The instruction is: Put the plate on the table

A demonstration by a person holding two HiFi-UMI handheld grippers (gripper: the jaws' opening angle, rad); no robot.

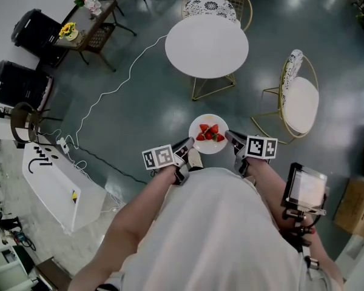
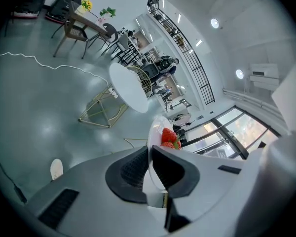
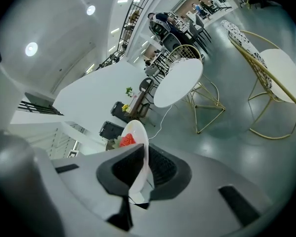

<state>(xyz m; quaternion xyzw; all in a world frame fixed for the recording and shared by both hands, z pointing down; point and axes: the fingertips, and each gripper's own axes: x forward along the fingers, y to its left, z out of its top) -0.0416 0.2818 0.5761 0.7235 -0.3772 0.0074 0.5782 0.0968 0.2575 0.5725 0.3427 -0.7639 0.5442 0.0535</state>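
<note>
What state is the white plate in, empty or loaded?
Loaded: the round white plate carries red strawberries in the head view; the left tongs and right tongs are each shut on its rim.

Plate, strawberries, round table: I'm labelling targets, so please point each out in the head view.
plate (image 1: 195, 126), head view, bare left rim.
strawberries (image 1: 210, 133), head view, middle of the pile.
round table (image 1: 207, 46), head view, centre of its bare top.

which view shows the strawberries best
The head view: it looks down on the strawberries, so the whole pile shows on the white plate. The left gripper view catches a few from the side above the plate's rim; the right gripper view shows only a red patch behind it.
</note>
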